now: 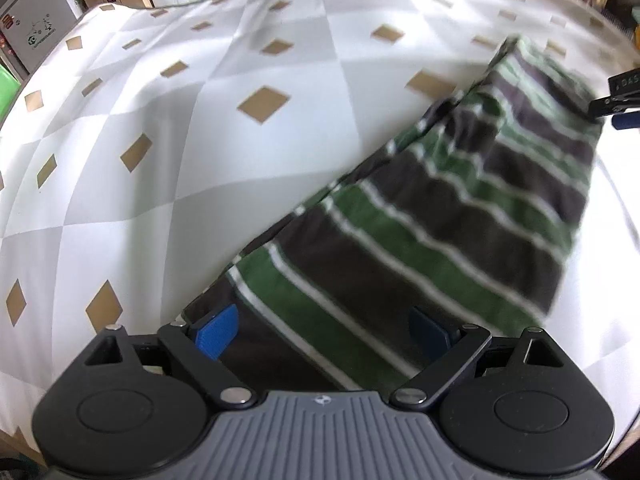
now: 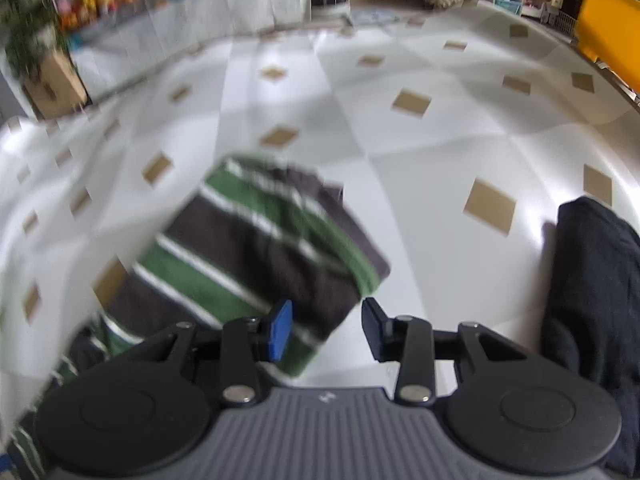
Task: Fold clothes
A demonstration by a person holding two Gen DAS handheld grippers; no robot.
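A: Left gripper (image 1: 324, 332): jaws wide apart over the striped shirt (image 1: 460, 216), gripping nothing.

B: Right gripper (image 2: 326, 332): also open, empty, at the shirt's corner. Shirt lies folded on the checked tablecloth (image 1: 200, 140); dark garment (image 2: 596, 300) well right.

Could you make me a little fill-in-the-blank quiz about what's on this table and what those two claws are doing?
1. The striped shirt has brown, white and ____ stripes.
2. The tablecloth is dotted with tan ____ shapes.
3. The left claw is ____, holding nothing.
4. In the right view, the dark folded cloth lies to the ____ of the right claw.

Missing words: green; diamond; open; right
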